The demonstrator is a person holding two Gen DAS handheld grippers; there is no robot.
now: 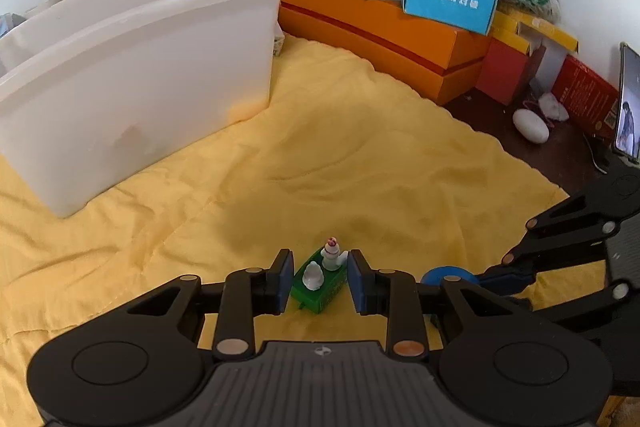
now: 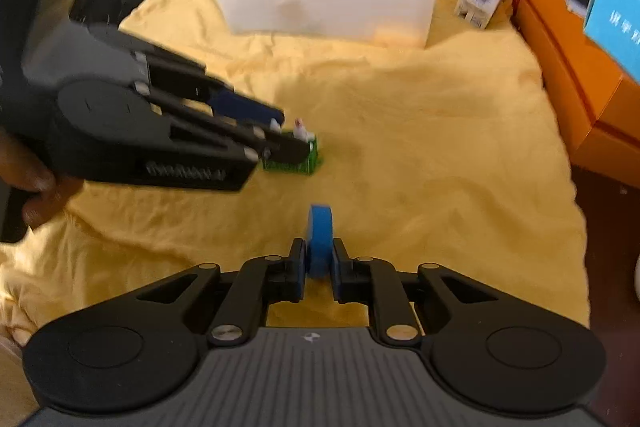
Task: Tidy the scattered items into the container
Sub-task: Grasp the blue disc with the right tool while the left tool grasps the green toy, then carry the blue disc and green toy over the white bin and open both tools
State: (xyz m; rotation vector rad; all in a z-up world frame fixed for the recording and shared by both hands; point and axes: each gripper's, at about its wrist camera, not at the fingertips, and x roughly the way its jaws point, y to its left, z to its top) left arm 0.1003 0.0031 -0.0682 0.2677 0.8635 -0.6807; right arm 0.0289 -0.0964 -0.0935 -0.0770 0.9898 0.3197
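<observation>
While my left claw (image 1: 319,281) stood around the green toy (image 1: 318,283), its pads not yet clearly pressing it, my right claw (image 2: 319,267) was closed on the blue wheel (image 2: 319,239). Both things were still on the yellow cloth (image 1: 360,163), well apart from the white container (image 1: 132,75), so the tidying remained. Boxes crowded the worktop behind.
</observation>
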